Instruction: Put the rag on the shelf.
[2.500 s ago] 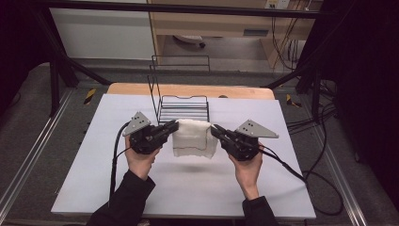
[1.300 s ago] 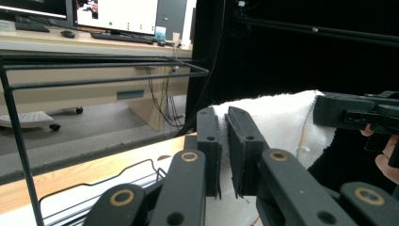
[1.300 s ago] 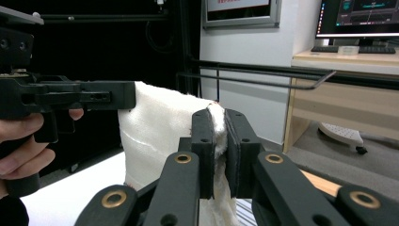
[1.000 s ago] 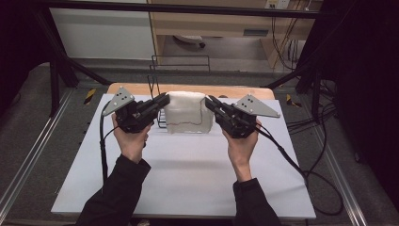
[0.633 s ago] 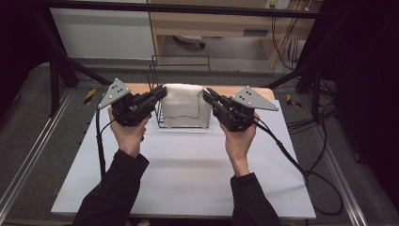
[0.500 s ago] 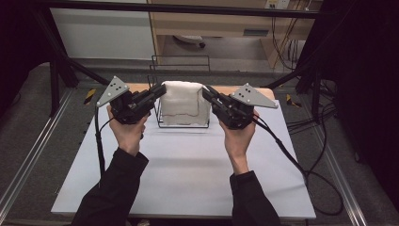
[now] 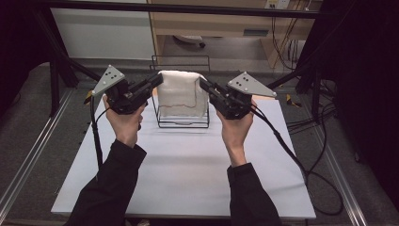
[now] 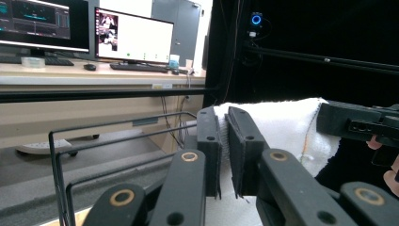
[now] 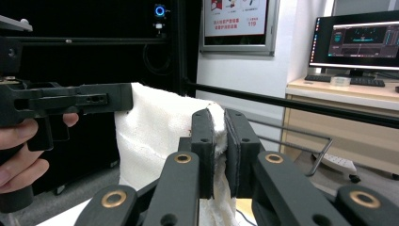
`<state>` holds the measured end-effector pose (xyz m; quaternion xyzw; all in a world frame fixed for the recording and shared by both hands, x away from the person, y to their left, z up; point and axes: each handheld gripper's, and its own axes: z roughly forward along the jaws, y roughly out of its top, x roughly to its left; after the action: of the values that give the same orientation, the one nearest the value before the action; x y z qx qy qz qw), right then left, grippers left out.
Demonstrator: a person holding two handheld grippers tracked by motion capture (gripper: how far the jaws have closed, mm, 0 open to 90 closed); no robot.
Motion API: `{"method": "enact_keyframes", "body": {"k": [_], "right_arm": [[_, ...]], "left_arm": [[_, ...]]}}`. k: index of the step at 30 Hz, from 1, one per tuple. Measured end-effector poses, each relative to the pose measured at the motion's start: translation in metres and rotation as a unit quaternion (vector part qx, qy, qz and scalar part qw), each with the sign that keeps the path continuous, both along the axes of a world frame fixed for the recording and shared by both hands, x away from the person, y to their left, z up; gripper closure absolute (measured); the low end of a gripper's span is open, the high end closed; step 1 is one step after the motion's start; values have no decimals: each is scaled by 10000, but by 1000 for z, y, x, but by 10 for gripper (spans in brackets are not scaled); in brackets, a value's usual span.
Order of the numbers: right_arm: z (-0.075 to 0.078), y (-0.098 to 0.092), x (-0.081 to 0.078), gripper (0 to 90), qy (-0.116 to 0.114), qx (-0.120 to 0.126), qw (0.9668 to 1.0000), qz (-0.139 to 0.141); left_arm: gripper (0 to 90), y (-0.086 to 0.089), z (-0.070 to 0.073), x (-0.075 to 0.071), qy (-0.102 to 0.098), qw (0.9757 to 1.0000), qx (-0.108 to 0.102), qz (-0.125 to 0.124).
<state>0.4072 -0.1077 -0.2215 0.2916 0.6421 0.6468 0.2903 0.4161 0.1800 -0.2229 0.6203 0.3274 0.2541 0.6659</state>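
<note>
The white towel (image 7: 181, 92) hangs stretched between the two tongs, held up above the black wire rack (image 7: 182, 120), which stands at the 12 o'clock end of the white surface (image 7: 188, 174). A thin reddish stitched line runs across the towel's lower part, and its bottom edge falls in front of the rack's upper wires; whether cloth and wire touch cannot be told.

The left tongs (image 7: 157, 81) sit at 9 o'clock of the towel and are clenched on its upper left corner. In the left gripper view the two black jaws stand nearly together with a fold of white cloth (image 8: 277, 127) pinched between them, and the rack's wires (image 8: 117, 141) show to the left of the jaws.

The right tongs (image 7: 204, 84) sit at 3 o'clock of the towel and are clenched on its upper right corner. In the right gripper view the cloth (image 9: 155, 132) is squeezed between the jaws and drapes away toward 9 o'clock, where the other tongs hold its far corner.

Both hands are raised off the surface, the left hand (image 7: 124, 122) and right hand (image 7: 235, 129) well apart, the towel's top edge taut between them.
</note>
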Motion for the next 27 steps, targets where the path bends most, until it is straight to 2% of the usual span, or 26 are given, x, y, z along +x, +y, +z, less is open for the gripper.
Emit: {"method": "enact_keyframes", "body": {"k": [27], "right_arm": [[44,10,23,833,-226,34,9997,-110]], "left_arm": [[830,6,39,21,-184,9997,-141,95]]}}
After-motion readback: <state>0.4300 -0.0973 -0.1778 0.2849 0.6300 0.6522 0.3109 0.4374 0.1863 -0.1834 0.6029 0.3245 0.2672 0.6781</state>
